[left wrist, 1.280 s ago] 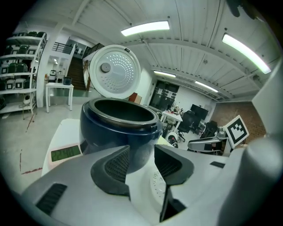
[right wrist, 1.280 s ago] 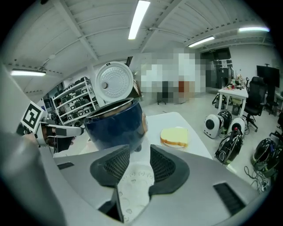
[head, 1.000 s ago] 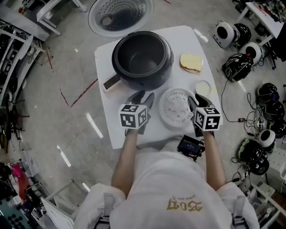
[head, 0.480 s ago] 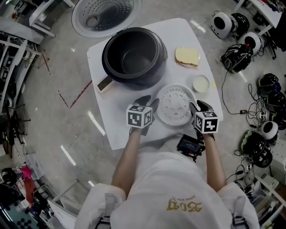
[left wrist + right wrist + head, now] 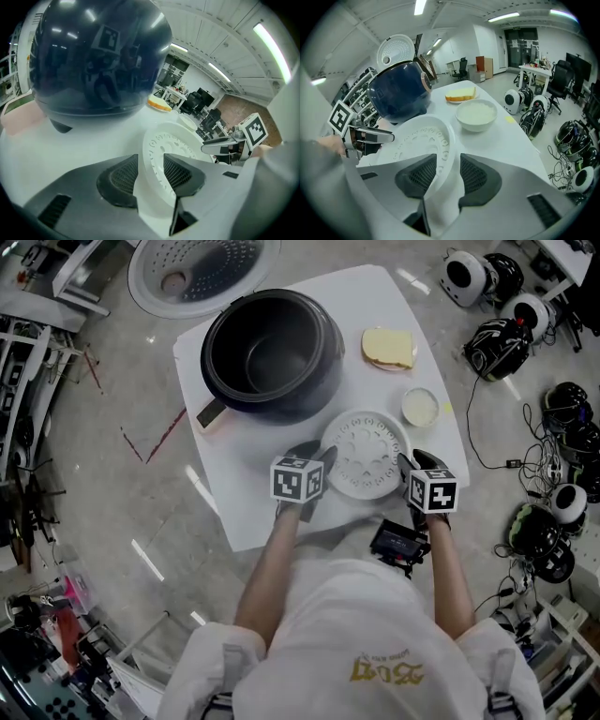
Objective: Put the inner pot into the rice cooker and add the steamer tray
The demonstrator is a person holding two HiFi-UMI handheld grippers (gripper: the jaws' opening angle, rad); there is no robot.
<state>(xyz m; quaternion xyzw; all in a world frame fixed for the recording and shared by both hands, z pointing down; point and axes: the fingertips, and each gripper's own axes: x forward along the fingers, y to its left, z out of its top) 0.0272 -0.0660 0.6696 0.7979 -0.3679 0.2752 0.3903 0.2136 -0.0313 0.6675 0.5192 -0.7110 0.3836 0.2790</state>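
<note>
The white perforated steamer tray [image 5: 366, 454] lies flat on the white table [image 5: 244, 493], just in front of the dark rice cooker [image 5: 272, 352], whose lid [image 5: 192, 273] stands open behind it. My left gripper [image 5: 314, 454] is at the tray's left rim. In the left gripper view that rim [image 5: 168, 145] runs between the open jaws of the left gripper [image 5: 151, 176], with a gap at each pad. My right gripper [image 5: 417, 463] is at the right rim. Its jaws have just been opening, and the right gripper [image 5: 448, 176] straddles the tray's edge [image 5: 422, 140] without pressing on it.
A small white bowl [image 5: 420, 407] sits right of the tray, a yellowish slab [image 5: 388, 348] beyond it. A black device [image 5: 398, 545] hangs at the table's near edge. Helmets and cables [image 5: 497, 334] litter the floor on the right.
Both grippers have dropped lower and closed in on the tray, from above its sides to level with its rim. The tray and cooker have stayed where they were on the table.
</note>
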